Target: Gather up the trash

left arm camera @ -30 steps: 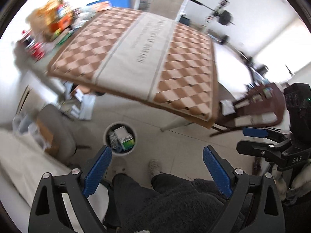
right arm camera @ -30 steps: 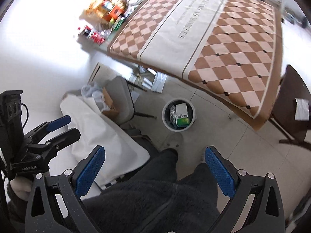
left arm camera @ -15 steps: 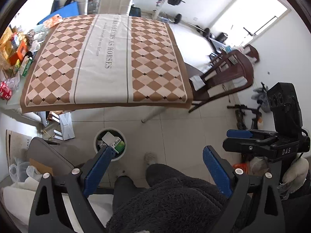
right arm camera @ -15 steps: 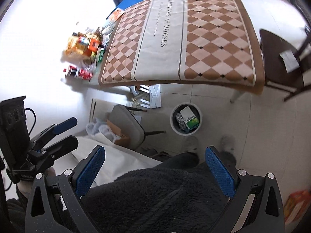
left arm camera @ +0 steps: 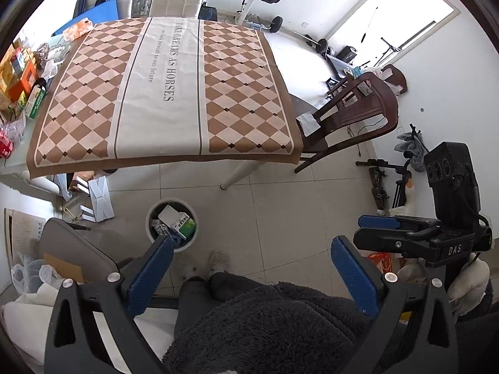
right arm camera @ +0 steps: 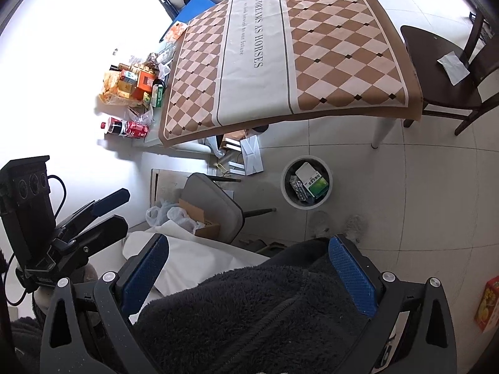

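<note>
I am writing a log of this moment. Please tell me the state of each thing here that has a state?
Left gripper: open, holds nothing.
Right gripper: open, holds nothing.
Trash bin: upright on floor, no lid, partly filled with boxes and packets.
Tablecloth: spread flat, bare.
Cola bottle: lying on its side.
Dark chair: upright, paper on seat.

You hold the left gripper with its blue pads spread wide and nothing between them, above your lap. Your right gripper is likewise spread and empty (each shows at the edge of the other's view), both raised and angled downward.
</note>
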Action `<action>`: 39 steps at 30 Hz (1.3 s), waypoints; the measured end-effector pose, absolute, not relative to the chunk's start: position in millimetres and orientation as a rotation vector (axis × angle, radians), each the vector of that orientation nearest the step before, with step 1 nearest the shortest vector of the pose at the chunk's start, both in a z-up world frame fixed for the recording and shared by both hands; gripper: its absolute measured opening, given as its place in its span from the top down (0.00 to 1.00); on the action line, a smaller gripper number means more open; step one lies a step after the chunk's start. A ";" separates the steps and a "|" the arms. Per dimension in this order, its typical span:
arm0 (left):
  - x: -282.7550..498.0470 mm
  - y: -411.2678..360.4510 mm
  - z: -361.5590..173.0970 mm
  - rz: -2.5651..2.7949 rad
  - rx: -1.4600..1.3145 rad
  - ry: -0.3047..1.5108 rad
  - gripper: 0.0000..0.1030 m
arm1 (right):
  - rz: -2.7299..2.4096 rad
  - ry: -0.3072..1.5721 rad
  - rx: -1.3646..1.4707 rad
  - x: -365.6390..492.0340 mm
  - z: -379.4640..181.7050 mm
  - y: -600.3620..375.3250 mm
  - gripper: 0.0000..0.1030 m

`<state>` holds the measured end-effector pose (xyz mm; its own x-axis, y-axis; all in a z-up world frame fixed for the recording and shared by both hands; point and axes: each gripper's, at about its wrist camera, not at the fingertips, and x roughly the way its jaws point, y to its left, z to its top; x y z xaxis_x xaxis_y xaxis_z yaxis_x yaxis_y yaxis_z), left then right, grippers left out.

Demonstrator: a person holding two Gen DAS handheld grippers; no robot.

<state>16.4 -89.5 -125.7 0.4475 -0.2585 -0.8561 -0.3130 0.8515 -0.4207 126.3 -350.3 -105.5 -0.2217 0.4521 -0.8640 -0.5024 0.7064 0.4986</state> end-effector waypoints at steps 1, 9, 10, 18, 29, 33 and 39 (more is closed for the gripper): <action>15.4 -88.8 -125.7 0.039 -0.580 1.122 0.00 | 0.879 1.569 -0.037 126.6 -105.8 -351.6 0.00; 9.4 -89.8 -125.9 0.045 -0.584 1.117 0.00 | 0.902 1.560 -0.048 125.9 -104.9 -350.9 0.00; 8.4 -90.6 -124.9 0.043 -0.583 1.116 0.00 | 0.903 1.563 -0.049 125.5 -104.9 -350.3 0.00; 7.3 -91.2 -124.5 0.049 -0.573 1.115 0.00 | 0.910 1.561 -0.041 126.7 -103.1 -350.5 0.00; 7.2 -88.3 -122.8 0.058 -0.580 1.117 0.00 | 0.937 1.571 -0.073 129.1 -103.6 -346.5 0.00; 6.5 -88.2 -123.2 0.055 -0.579 1.118 0.00 | 0.947 1.575 -0.077 129.9 -104.4 -346.5 0.00; 6.3 -88.2 -123.3 0.053 -0.580 1.117 0.00 | 0.948 1.576 -0.077 129.9 -104.7 -346.5 0.00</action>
